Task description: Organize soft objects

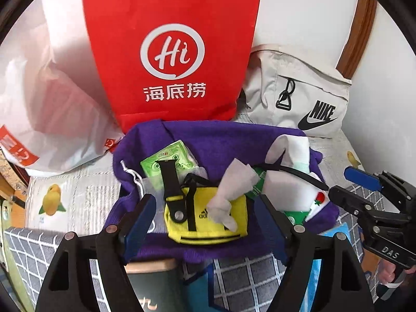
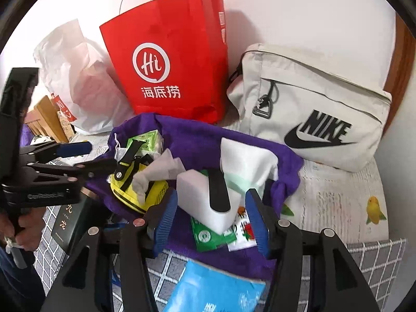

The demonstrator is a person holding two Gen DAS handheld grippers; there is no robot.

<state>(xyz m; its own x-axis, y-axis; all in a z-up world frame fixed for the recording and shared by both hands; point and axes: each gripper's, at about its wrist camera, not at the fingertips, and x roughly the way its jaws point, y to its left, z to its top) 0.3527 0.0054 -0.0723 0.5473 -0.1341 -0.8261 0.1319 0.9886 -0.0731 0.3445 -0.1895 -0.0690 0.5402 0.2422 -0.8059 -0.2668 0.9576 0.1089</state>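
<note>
From your left wrist, your left gripper (image 1: 205, 221) hangs with its fingers wide apart and holding nothing, above a yellow pouch (image 1: 208, 218) on the purple cloth (image 1: 221, 140); a crumpled tissue (image 1: 231, 189) and black strap (image 1: 170, 179) lie over the pouch, a red paper bag (image 1: 174, 52) stands behind. From your right wrist, your right gripper (image 2: 212, 221) is part open and empty over a white sponge block (image 2: 202, 195) on that cloth, the grey Nike bag (image 2: 312, 109) behind.
</note>
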